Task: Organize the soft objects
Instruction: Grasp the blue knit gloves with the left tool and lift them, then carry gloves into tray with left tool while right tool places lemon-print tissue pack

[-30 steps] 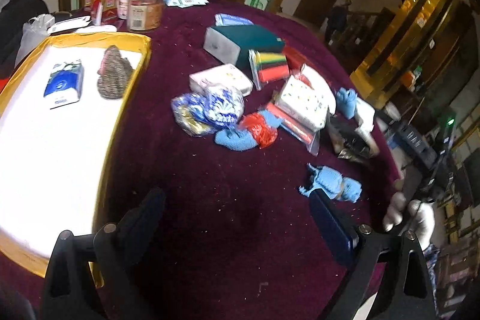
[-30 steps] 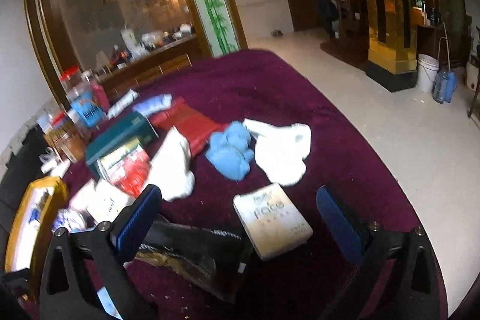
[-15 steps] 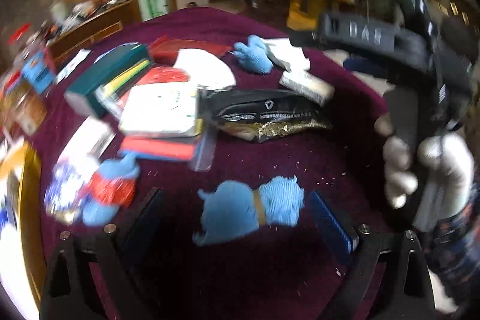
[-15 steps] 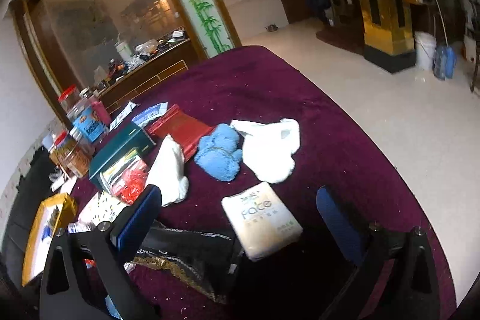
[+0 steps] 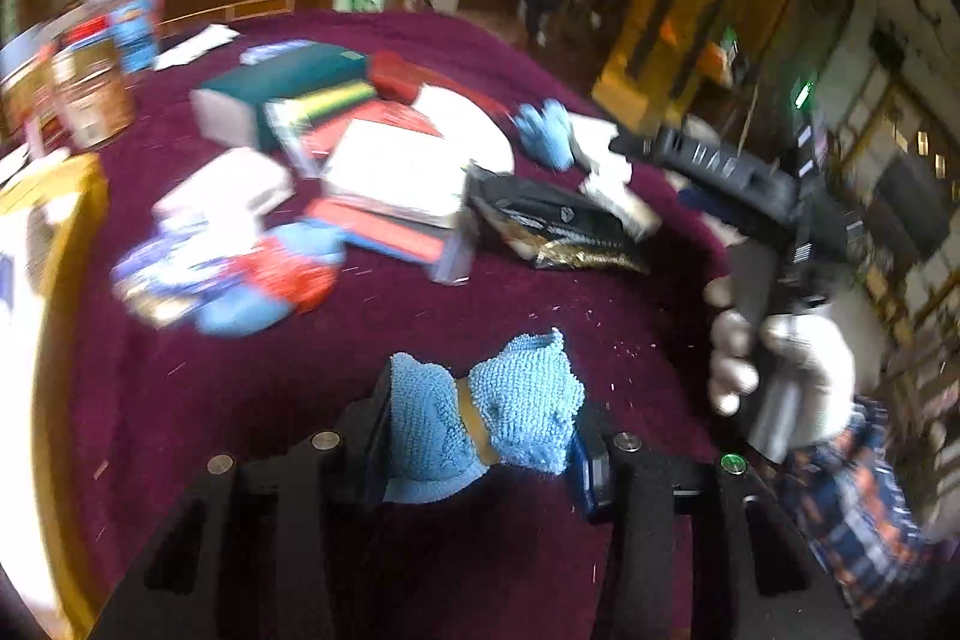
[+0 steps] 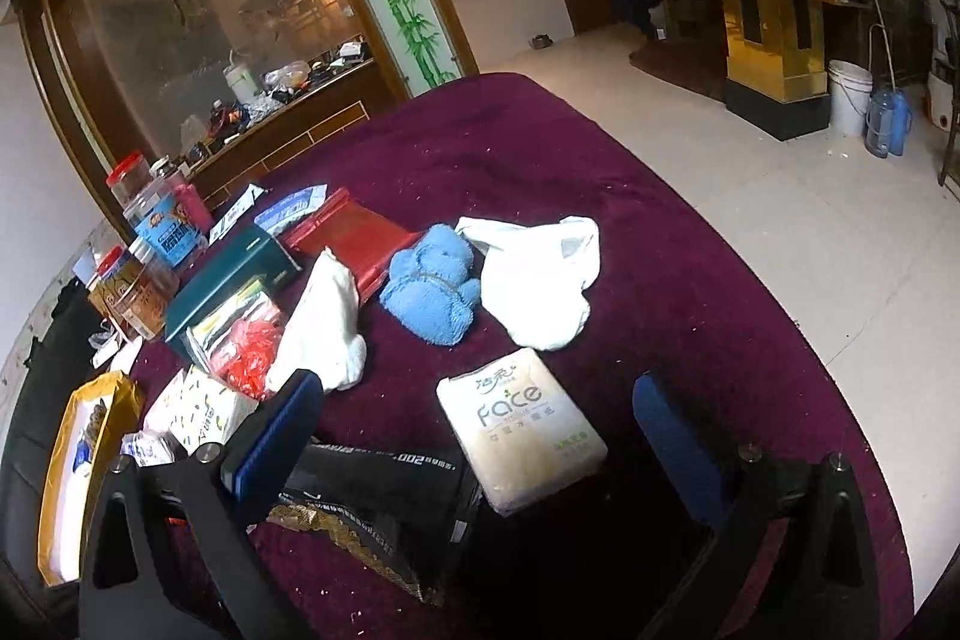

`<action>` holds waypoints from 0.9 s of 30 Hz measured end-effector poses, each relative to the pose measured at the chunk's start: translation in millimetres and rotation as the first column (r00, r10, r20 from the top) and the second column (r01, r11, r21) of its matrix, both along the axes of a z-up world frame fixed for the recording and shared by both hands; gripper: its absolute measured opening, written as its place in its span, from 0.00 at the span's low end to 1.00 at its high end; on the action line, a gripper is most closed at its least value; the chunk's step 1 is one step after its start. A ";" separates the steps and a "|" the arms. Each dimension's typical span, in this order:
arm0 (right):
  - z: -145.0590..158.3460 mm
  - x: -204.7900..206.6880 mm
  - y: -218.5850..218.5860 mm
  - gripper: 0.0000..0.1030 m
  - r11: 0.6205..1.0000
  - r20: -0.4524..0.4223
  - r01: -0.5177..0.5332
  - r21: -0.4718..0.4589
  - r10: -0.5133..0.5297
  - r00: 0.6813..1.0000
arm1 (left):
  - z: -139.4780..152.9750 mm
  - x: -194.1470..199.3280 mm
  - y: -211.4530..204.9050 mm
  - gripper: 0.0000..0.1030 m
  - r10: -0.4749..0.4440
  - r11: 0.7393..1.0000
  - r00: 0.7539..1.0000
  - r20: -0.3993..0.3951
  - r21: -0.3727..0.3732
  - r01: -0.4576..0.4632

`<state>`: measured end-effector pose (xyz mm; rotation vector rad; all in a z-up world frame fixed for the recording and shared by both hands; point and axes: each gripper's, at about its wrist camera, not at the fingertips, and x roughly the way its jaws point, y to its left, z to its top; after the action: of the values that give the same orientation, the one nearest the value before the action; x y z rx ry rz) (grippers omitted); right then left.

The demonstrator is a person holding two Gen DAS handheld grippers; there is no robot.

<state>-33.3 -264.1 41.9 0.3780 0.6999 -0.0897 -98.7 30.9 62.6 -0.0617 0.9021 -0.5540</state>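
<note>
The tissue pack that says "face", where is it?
In the right wrist view the tissue pack lies on the purple tablecloth, between the open right gripper's fingers, just in front of the blue towel and white bag.

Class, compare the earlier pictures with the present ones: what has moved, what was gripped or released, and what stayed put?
The left gripper swung from facing the tray to the blue banded cloth; its jaws have just closed on it. The right gripper stays open above the tissue pack, and the other items on the table lie unchanged.
</note>
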 end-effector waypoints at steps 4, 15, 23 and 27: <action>0.8 4.0 12.3 1.00 0.998 -0.011 -0.055 -0.016 0.055 0.998 | 18.8 -25.8 66.9 0.47 0.110 0.990 0.994 0.010 -0.088 -0.109; 34.0 -3.2 137.9 1.00 0.911 -0.083 -0.411 -0.025 0.408 0.909 | 10.6 -43.3 135.2 0.48 0.256 0.952 0.967 0.009 -0.175 -0.251; 32.3 41.4 169.8 1.00 0.865 -0.194 -0.438 -0.244 0.399 0.896 | 3.2 -46.0 170.8 0.48 0.322 0.925 0.947 0.002 -0.212 -0.314; 17.9 64.5 187.8 0.99 0.761 -0.286 -0.543 -0.355 0.465 0.838 | 0.4 -48.4 185.5 0.48 0.353 0.912 0.936 -0.008 -0.219 -0.346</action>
<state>31.2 -76.3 59.8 -0.2562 0.9204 0.2452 -147.1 216.4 63.0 -0.4054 0.7733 -0.3138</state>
